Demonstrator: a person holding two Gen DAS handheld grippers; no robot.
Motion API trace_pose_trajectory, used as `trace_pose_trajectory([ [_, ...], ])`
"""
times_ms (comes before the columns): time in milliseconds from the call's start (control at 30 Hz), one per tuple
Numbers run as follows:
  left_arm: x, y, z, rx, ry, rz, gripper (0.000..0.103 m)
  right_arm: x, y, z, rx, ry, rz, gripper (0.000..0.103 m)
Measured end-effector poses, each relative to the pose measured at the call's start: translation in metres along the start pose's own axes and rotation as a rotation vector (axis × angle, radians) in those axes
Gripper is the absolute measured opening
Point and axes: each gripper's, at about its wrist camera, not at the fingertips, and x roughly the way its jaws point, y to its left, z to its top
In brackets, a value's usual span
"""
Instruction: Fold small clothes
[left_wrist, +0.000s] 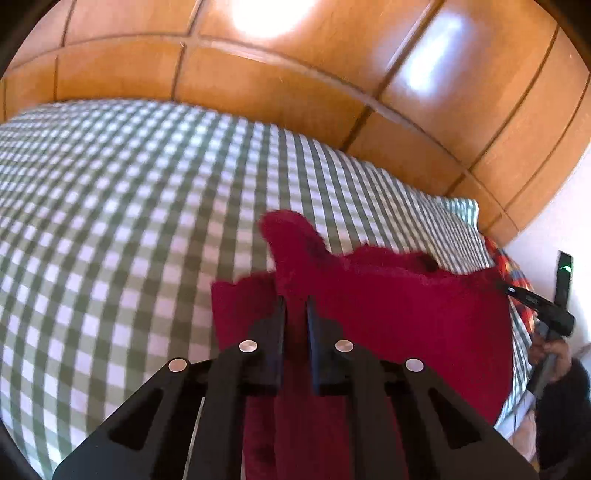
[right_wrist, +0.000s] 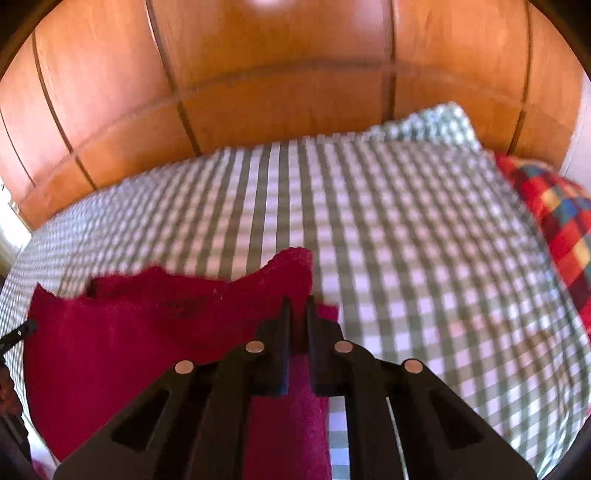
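Note:
A small dark red fuzzy garment (left_wrist: 406, 310) is held up above a bed with a green-and-white checked cover (left_wrist: 110, 221). My left gripper (left_wrist: 296, 301) is shut on the garment's left edge, and the cloth hangs down between and below its fingers. My right gripper (right_wrist: 297, 300) is shut on the garment (right_wrist: 140, 332) at its right edge, under a raised corner. The garment stretches between the two grippers. The right gripper's tip also shows in the left wrist view (left_wrist: 535, 302), at the cloth's far edge. The frames are blurred by motion.
A wooden panelled wardrobe (left_wrist: 295, 74) stands behind the bed (right_wrist: 406, 240). A red, blue and yellow plaid pillow (right_wrist: 554, 214) lies at the bed's right end. A white wall with a dark device with a green light (left_wrist: 564, 273) is at far right.

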Motion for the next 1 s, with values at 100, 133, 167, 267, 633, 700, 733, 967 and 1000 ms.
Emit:
trace_pose_trajectory([
  [100, 0.007, 0.011, 0.007, -0.064, -0.011, 0.052, 0.009, 0.014, -0.003, 0.003, 0.013, 0.01, -0.037, 0.006],
  [133, 0.015, 0.014, 0.008, -0.075, 0.01, 0.096, 0.009, 0.027, -0.003, 0.002, 0.016, 0.036, -0.051, 0.006],
  [167, 0.023, 0.015, 0.008, -0.079, 0.028, 0.129, 0.009, 0.042, -0.002, -0.002, 0.015, 0.066, -0.069, 0.006],
  [267, 0.044, 0.017, 0.006, -0.082, 0.073, 0.182, 0.009, 0.069, -0.003, -0.015, 0.035, 0.109, -0.093, 0.007],
  [633, 0.007, -0.035, -0.001, 0.126, -0.05, 0.427, 0.012, 0.027, 0.002, -0.017, 0.028, -0.006, -0.148, 0.062],
  [700, -0.003, -0.042, -0.008, 0.13, -0.07, 0.421, 0.012, 0.01, 0.008, -0.022, 0.023, -0.035, -0.123, 0.069],
  [733, -0.008, -0.046, -0.013, 0.131, -0.079, 0.416, 0.012, 0.0, 0.014, -0.025, 0.016, -0.043, -0.093, 0.071],
  [967, -0.02, -0.066, -0.041, 0.174, -0.102, 0.391, 0.012, -0.03, 0.067, -0.058, -0.072, -0.035, 0.067, 0.08],
  [1000, -0.019, -0.067, -0.043, 0.178, -0.1, 0.389, 0.012, -0.032, 0.072, -0.063, -0.084, -0.031, 0.08, 0.08],
])
